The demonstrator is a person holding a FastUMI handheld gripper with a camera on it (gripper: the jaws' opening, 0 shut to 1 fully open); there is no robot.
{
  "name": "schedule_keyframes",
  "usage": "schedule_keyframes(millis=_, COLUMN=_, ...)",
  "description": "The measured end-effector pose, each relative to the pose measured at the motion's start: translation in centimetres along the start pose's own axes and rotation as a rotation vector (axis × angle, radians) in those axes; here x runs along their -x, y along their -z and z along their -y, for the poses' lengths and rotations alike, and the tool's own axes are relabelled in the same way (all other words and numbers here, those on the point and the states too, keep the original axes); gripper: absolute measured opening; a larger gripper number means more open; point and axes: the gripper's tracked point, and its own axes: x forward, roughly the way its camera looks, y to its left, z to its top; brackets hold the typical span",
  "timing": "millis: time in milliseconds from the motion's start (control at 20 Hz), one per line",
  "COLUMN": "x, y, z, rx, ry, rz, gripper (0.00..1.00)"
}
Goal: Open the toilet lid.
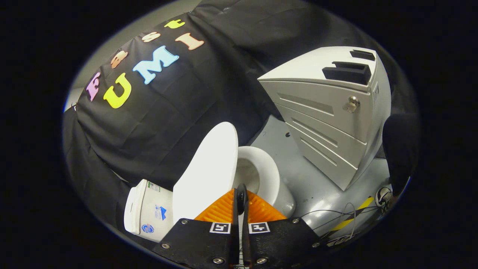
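Note:
The white toilet lid point(209, 168) is raised away from the bowl point(267, 175), leaving a wide gap that shows the bowl's inside. The tank point(149, 213) sits behind the lid, against the black cloth wall. My gripper point(241, 196) is at the lid's front rim. Its two fingers are closed to a narrow slit with the thin rim of the lid pinched between them. The rim's edge runs straight into that slit.
A pale grey drawer cabinet point(328, 112) with a lock stands on the grey floor point(298, 179) beyond the bowl. Thin cables point(336, 216) and a yellow-black tape strip point(353, 215) lie on the floor near the cabinet's base. A dark shape point(401, 149) stands beside the cabinet.

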Motion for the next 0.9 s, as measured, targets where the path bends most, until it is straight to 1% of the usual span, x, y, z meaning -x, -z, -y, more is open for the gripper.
schedule_keyframes(millis=100, x=0.7, y=-0.6, z=-1.2, rx=0.027, ry=-0.014, rz=0.024, gripper=0.03)
schedule_keyframes(millis=250, x=1.7, y=-1.4, z=-3.2, rx=0.114, ry=-0.027, rz=0.056, gripper=0.03)
schedule_keyframes(millis=500, x=2.9, y=-2.8, z=-6.3, rx=0.177, ry=-0.042, rz=0.103, gripper=0.03)
schedule_keyframes(millis=650, x=3.5, y=-2.9, z=-7.4, rx=0.214, ry=-0.033, rz=0.131, gripper=0.03)
schedule_keyframes(millis=900, x=4.8, y=-3.3, z=-10.0, rx=0.348, ry=-0.042, rz=0.184, gripper=0.03)
